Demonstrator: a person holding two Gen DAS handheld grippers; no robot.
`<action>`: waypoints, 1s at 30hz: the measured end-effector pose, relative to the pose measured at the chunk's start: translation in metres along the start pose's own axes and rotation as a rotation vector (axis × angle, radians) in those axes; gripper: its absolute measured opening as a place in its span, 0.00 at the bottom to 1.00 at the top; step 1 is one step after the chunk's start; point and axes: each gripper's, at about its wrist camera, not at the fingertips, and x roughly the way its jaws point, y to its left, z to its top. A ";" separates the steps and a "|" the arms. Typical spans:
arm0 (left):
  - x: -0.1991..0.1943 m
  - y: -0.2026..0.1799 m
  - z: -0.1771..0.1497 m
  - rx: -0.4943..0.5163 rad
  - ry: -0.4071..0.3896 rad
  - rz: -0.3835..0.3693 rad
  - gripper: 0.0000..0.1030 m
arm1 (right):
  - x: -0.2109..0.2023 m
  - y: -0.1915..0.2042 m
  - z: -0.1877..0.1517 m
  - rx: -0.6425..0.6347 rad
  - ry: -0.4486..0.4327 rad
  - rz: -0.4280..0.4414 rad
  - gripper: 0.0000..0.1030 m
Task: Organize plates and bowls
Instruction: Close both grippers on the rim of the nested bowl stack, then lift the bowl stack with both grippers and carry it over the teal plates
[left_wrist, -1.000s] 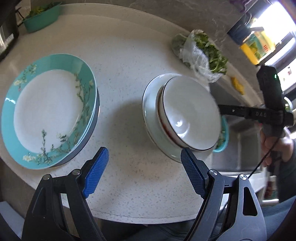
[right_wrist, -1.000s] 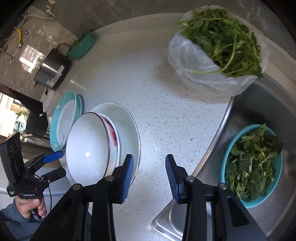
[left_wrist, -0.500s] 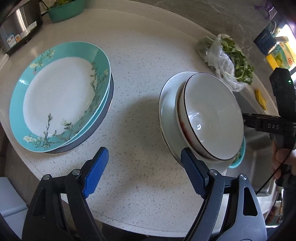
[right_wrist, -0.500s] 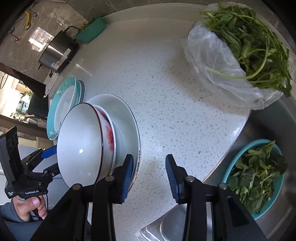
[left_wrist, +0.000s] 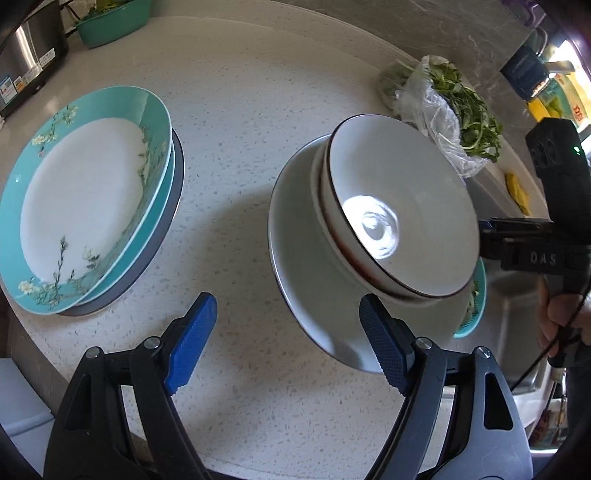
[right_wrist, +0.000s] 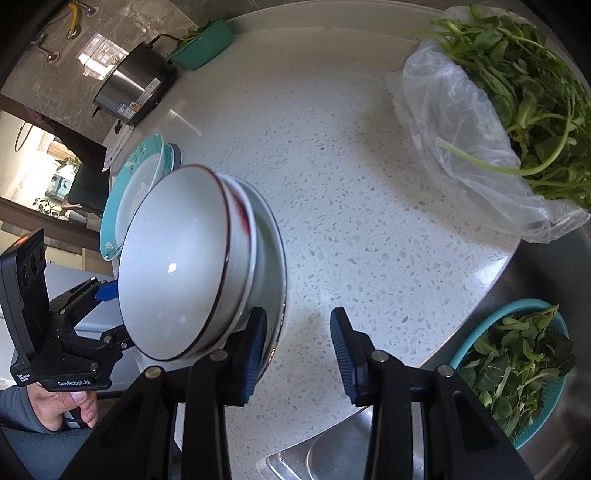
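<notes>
Two stacks of dishes stand on a pale speckled worktop whose far edge meets a grey marbled wall. Toward the left in the left wrist view lie the teal plates, floral-rimmed, piled on a darker plate. Well apart from them, near the sink side, a white bowl with a dark rim sits nested in another bowl marked with red, and both rest on a wide white plate.

The left gripper hangs over bare worktop between the two stacks; its blue fingers stand wide and are closing slightly, with nothing between them, the right-hand finger just in front of the white plate's near edge. The right gripper is partly spread over the worktop; its left finger lies against or just in front of the white plate's rim, and I cannot tell whether it touches. Nothing is pinched between its fingers.

At the back of the worktop stand a steel cooker and a green tub of leaves. A clear plastic bag of greens lies by the steel sink, where a teal colander holds more leaves. Beyond the cooker a bright doorway opens into another room. A hand in a grey sleeve holds the left gripper's handle.
</notes>
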 end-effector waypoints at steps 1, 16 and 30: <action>0.002 0.000 0.002 -0.010 0.000 0.000 0.75 | 0.000 0.000 0.000 0.000 -0.005 0.000 0.39; 0.031 0.007 0.017 -0.041 -0.008 0.003 0.75 | 0.000 -0.005 0.002 0.019 -0.053 0.010 0.38; 0.045 -0.011 0.032 0.030 -0.037 -0.043 0.26 | 0.011 0.002 0.002 0.056 -0.060 0.074 0.22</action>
